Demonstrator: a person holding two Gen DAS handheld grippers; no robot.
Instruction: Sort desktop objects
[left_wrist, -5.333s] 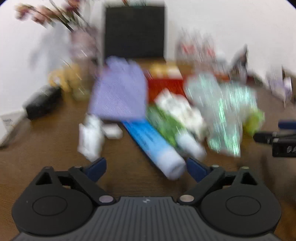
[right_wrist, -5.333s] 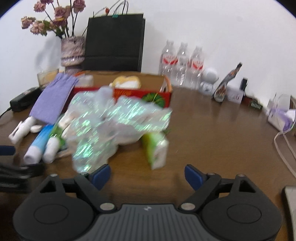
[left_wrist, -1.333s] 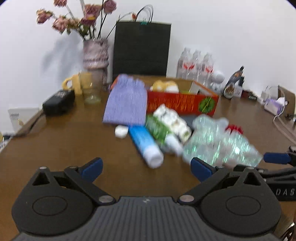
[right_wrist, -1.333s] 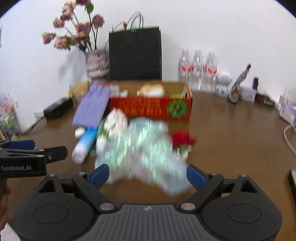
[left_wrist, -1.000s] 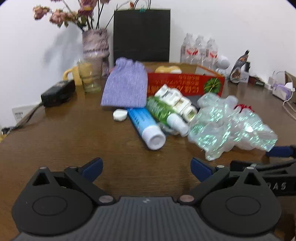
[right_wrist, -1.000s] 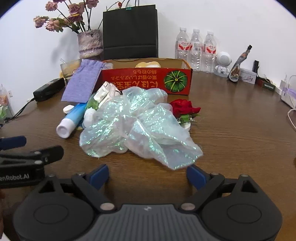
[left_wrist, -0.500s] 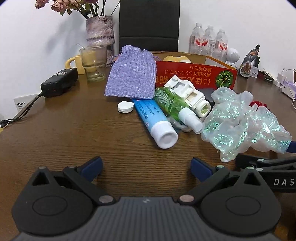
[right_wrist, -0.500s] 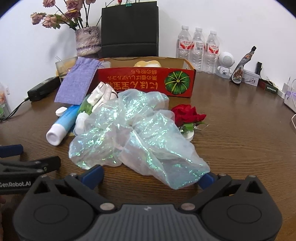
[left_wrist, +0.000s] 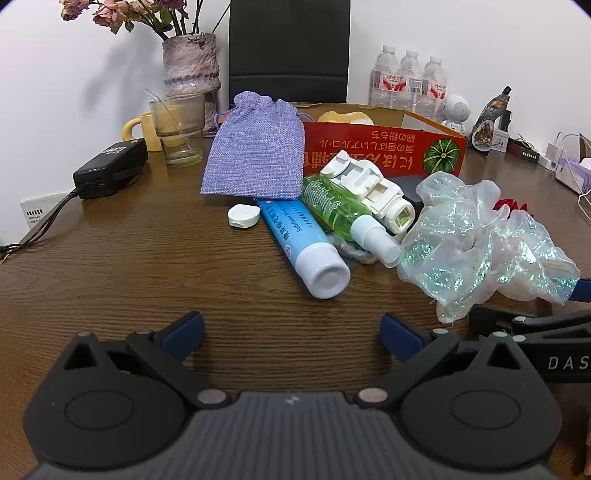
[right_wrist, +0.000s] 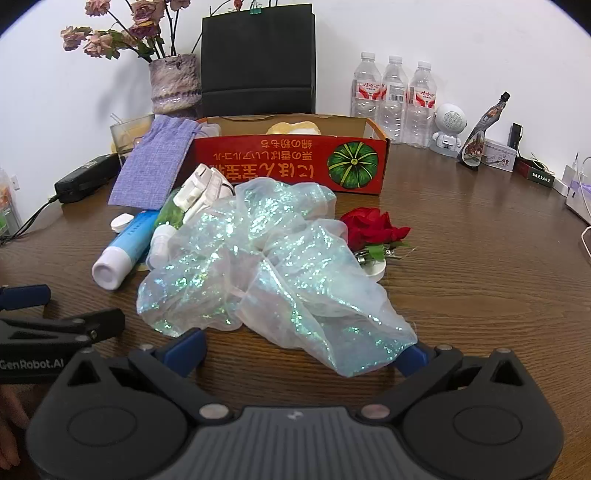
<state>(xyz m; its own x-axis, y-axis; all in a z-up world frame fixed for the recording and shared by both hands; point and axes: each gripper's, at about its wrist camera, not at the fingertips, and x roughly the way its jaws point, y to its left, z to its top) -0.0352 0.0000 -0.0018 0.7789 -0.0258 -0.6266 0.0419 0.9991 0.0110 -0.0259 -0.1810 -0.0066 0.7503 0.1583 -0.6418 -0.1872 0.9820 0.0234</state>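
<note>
Brown wood desk (left_wrist: 110, 266) against a white wall, clutter piled mid-desk. I see my right tool (right_wrist: 306, 349) low at the near edge, jaws spread wide, with the iridescent plastic bag (right_wrist: 266, 266) lying right between and just ahead of its blue fingertips (right_wrist: 184, 347); the bag's near corner drapes over the right fingertip, so contact there looks likely, but nothing is clamped. My left tool (left_wrist: 291, 332) is also spread wide and holds nothing, level over bare desk. The blue tube (left_wrist: 303, 243) lies ahead of it, white cap pointing at me, well apart from the fingertips. Green spray bottle (left_wrist: 343, 214) lies beside the tube on its right, with a white plastic clip piece (left_wrist: 369, 184) on top of it. Small white cap (left_wrist: 243, 216) sits just left of the tube. Purple drawstring pouch (left_wrist: 255, 155) leans on the red cardboard box (left_wrist: 384, 147) behind the pile. Red rose (right_wrist: 373, 229) lies right of the bag, touching its edge. From the left view, the right tool's arm comes in from the right, just under the bag.
</note>
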